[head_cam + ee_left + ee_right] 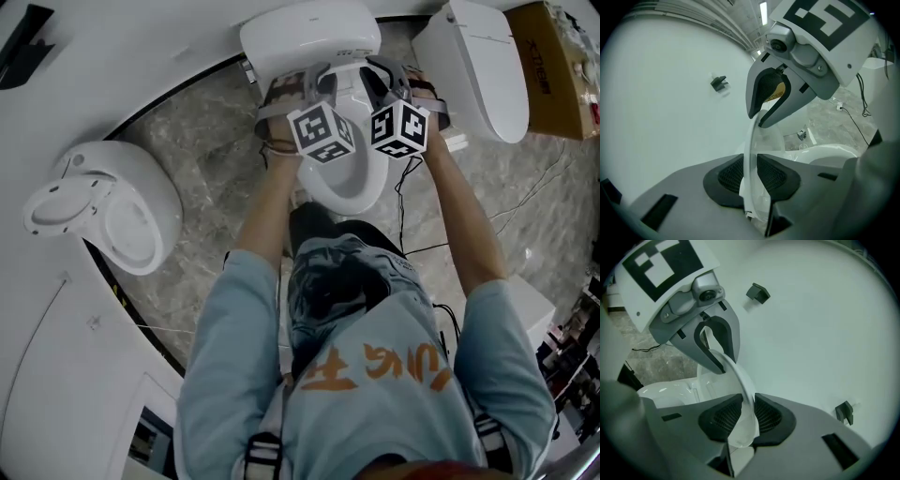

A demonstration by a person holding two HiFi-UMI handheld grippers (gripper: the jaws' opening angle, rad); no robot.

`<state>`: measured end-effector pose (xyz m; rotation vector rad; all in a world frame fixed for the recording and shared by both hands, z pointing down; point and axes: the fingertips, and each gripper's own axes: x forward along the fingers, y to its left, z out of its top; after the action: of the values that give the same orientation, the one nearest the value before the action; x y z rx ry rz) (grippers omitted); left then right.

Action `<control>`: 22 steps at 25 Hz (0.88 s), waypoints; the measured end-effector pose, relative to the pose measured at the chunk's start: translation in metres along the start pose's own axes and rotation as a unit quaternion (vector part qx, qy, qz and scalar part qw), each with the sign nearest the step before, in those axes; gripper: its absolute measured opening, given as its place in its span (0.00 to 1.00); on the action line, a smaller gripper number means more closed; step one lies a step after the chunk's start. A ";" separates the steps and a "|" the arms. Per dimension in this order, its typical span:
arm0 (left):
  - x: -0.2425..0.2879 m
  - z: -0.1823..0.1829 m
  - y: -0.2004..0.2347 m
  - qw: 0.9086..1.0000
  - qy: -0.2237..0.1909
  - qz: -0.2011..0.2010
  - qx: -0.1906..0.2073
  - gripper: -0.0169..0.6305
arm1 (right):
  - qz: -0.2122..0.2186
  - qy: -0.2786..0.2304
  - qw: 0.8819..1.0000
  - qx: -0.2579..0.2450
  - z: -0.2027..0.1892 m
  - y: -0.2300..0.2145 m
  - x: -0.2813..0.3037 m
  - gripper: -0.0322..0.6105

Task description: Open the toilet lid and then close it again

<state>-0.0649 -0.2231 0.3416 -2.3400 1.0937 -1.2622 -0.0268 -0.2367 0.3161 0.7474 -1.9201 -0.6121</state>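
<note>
shirt (375, 412), arms (270, 220) outstretched, left hand-held gripper (751, 174) and right hand-held gripper (743, 416) clamping toilet lid (751, 136)

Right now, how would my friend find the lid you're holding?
Find the grey marble floor; the middle toilet of three stands straight ahead of the person. Its lid is the only one tipped up, with the left gripper and right gripper clamped on its edge.

Toilet lid (670, 93) cropped at edges
</note>
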 end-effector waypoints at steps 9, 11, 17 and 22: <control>0.055 -0.017 0.057 0.999 0.007 -0.033 -0.027 0.19 | 0.029 0.037 0.999 0.013 0.011 -0.042 0.074 0.22; 0.067 -0.020 0.067 0.999 0.008 -0.038 -0.032 0.20 | 0.031 0.044 0.998 0.016 0.011 -0.050 0.089 0.22; 0.089 -0.027 0.084 0.998 0.009 -0.041 -0.049 0.22 | 0.034 0.052 0.998 0.022 0.011 -0.060 0.116 0.21; 0.102 -0.032 0.092 0.998 -0.006 -0.013 -0.056 0.25 | 0.023 0.039 0.999 0.023 0.013 -0.066 0.131 0.22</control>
<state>-0.1021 -0.3561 0.3718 -2.4479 1.1617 -1.2253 -0.0700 -0.3744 0.3430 0.7434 -1.8799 -0.5058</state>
